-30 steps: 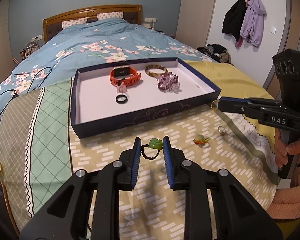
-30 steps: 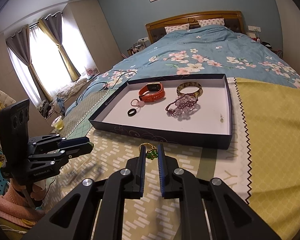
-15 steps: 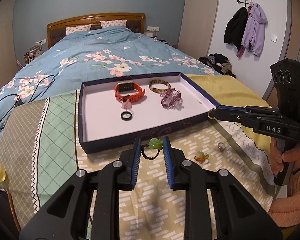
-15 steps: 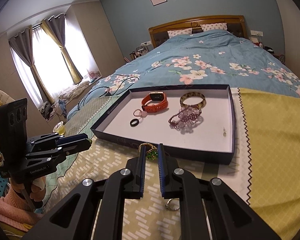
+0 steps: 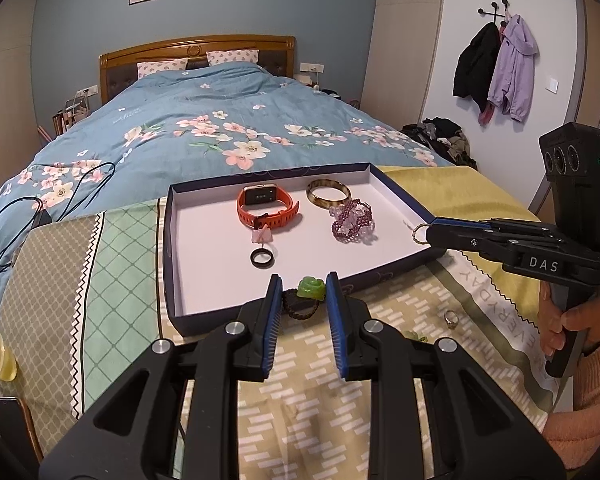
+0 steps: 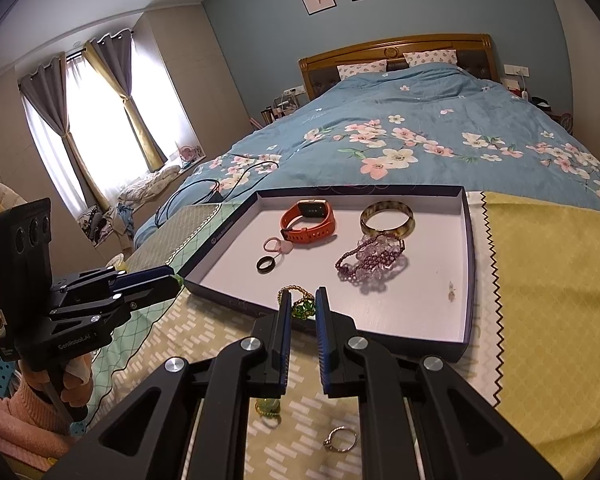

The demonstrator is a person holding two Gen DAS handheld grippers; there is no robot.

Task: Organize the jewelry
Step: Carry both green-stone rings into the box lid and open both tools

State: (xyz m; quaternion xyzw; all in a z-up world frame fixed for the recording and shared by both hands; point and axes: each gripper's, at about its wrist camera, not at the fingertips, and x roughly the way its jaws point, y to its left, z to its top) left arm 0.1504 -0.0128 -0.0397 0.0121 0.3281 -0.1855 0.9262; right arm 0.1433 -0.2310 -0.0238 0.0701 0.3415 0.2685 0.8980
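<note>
Two pieces of jewelry are up off the bed right now, one in each tool I'm working. My left hand-held gripper [image 5: 300,294] has its blue pads closed on a green carved pendant on a dark beaded cord [image 5: 310,289], the cord loop hanging between the pads just short of the box's near wall. My right hand-held gripper [image 6: 300,307] is nearly closed, pinching a gold beaded ring with green beads [image 6: 298,304] at its tips, just in front of the box's near wall.

Ahead sits the shallow navy box with a white floor [image 5: 204,240], resting on the patterned bedspread [image 5: 112,248]. Inside it lie an orange smartwatch [image 5: 266,208], a tortoiseshell bangle [image 5: 328,194] beside it, a purple beaded bracelet [image 5: 352,226] just in front of the bangle, a small pink ring [image 6: 275,245] touching the watch strap, and a black ring [image 5: 262,258] nearer me.

Outside the box, on the bedspread, I see a silver ring [image 6: 340,439] and another small green ring [image 6: 267,406].
</note>
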